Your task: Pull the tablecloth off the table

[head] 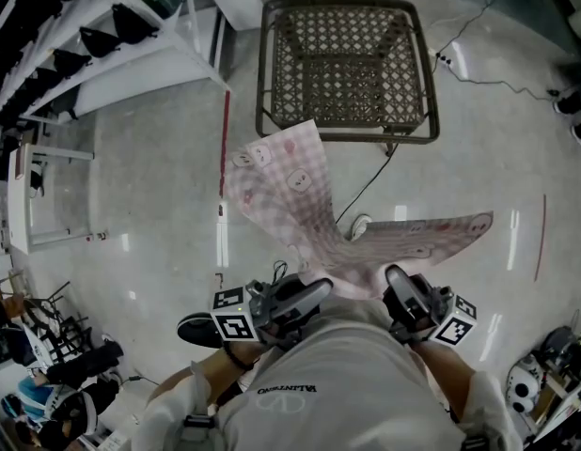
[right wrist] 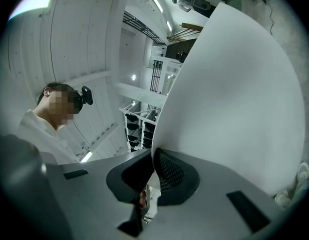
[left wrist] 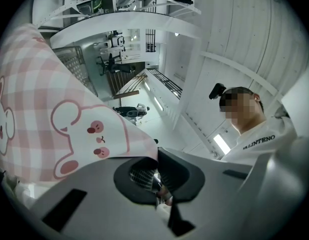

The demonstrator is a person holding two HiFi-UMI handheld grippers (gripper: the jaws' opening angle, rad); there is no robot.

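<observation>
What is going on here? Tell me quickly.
A person holds a gripper in each hand. The left gripper and the right gripper are both shut on a pink checked tablecloth with bunny prints. The cloth is already off the table, which stands further ahead. It spreads out from the two grippers in front of the person, over the floor.

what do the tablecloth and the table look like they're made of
Tablecloth: probably a thin vinyl or plastic-coated sheet. It has a pink check print with bunnies on one side and a plain smooth white back, and it holds stiff curves rather than hanging limp. Table: open woven lattice top, like rattan or wicker, matte brown. The darker frame could be metal or wood; I can't tell which.
</observation>
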